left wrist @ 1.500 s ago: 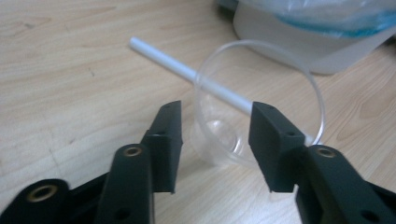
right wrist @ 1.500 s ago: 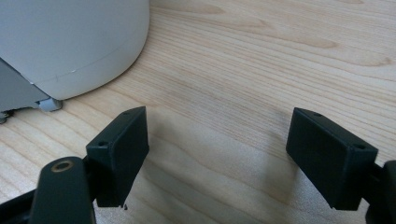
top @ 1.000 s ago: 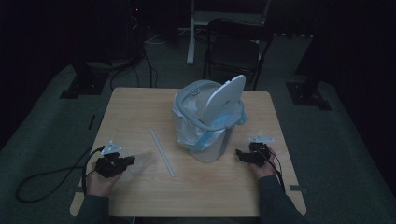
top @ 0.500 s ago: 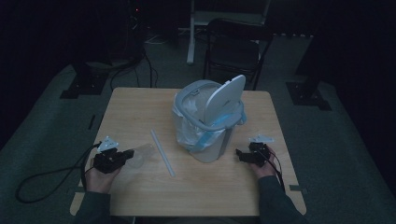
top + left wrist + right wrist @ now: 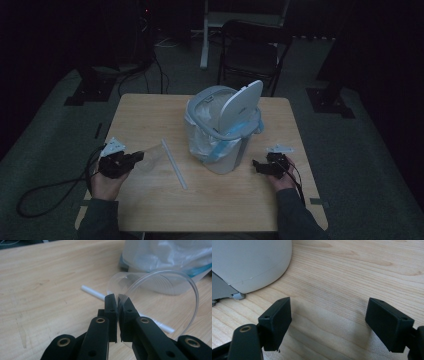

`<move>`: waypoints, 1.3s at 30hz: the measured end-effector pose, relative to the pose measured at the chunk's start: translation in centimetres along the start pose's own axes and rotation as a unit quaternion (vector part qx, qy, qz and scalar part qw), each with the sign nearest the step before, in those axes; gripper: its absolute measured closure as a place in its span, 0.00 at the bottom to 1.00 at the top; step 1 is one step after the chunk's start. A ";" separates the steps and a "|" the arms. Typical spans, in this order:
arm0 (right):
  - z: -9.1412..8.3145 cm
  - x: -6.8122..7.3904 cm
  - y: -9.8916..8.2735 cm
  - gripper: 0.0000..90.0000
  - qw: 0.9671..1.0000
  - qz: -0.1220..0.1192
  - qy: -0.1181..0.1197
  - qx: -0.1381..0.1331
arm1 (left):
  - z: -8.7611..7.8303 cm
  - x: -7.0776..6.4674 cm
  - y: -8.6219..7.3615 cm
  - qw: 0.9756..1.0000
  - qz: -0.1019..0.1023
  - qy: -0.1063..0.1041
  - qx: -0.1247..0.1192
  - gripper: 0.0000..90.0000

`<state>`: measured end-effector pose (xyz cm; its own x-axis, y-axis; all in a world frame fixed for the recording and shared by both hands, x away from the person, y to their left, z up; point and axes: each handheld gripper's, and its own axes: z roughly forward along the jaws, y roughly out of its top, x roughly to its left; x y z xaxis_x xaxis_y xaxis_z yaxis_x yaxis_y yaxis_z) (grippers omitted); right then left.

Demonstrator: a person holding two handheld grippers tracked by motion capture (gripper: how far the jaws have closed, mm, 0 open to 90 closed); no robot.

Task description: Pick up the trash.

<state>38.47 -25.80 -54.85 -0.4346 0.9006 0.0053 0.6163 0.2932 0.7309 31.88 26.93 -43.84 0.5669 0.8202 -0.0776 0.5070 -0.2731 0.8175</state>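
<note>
Left tool: your left tool point(image 5: 117, 298) is clenched on the rim of a clear plastic cup point(image 5: 160, 290); one jaw sits inside the wall, the other outside. In the high view it lies at your left hand point(image 5: 106, 182), low over the counter point(image 5: 150, 110).
Cup: it lies tipped on its side, mouth toward the tool's camera, its closed end pointing away ahead of the jaws. In the high view the cup point(image 5: 150, 156) is faint and hard to make out. Whether it rests on the wood, you cannot tell.
Straw: a white straw point(image 5: 93, 293) lies on the counter just beyond the jaws, partly hidden behind them and the cup.
Right tool: your right tool point(image 5: 328, 321) is released, jaws spread wide above bare wood.
Bin: a grey bin point(image 5: 225, 130) with a plastic liner point(image 5: 165, 252) and a raised lid stands ahead and left of the right tool, cut off at that view's edge.
Surroundings: dark; a chair point(image 5: 250, 50) behind the counter is barely readable.
</note>
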 end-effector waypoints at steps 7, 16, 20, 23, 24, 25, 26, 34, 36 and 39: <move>0.0 0.0 0.0 0.22 1.000 0.000 0.000 0.000 | -0.3 0.2 0.8 1.000 0.003 -0.002 -0.010 0.97; 0.0 0.0 0.0 0.22 1.000 0.000 0.000 0.000 | -0.9 0.3 2.5 0.999 0.008 -0.003 -0.032 0.97; 0.0 0.0 0.0 0.22 1.000 0.000 0.000 0.000 | -1.0 0.3 3.2 0.999 0.012 -0.002 -0.039 0.97; 0.0 0.0 0.0 0.22 1.000 0.000 0.000 0.000 | -1.0 0.3 3.7 0.999 0.014 -0.003 -0.042 0.97; 0.0 0.0 0.0 0.22 1.000 0.000 0.000 0.000 | -1.0 0.3 3.9 0.999 0.013 -0.004 -0.044 0.97; 0.0 0.0 0.0 0.22 1.000 0.000 0.000 0.000 | -1.0 0.3 4.0 0.999 0.014 -0.004 -0.045 0.97; 0.0 0.0 0.0 0.22 1.000 0.000 0.000 0.000 | -1.0 0.3 4.2 0.999 0.016 -0.004 -0.045 0.97; 0.0 0.0 0.0 0.22 1.000 0.000 0.000 0.000 | -0.7 0.6 5.3 0.999 0.018 -0.007 -0.049 0.97; 0.0 0.0 0.0 0.22 1.000 0.000 0.000 0.000 | -0.7 0.5 5.6 0.998 0.020 -0.007 -0.051 0.97; 0.0 0.0 0.0 0.22 1.000 0.001 0.000 0.000 | -0.8 0.6 6.0 0.998 0.023 -0.012 -0.057 0.97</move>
<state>38.48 -25.80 -54.85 -0.4338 0.9010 0.0061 0.6166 0.2920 0.7311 34.74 26.14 -38.49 0.6036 0.7957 -0.0507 0.4039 -0.2503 0.8799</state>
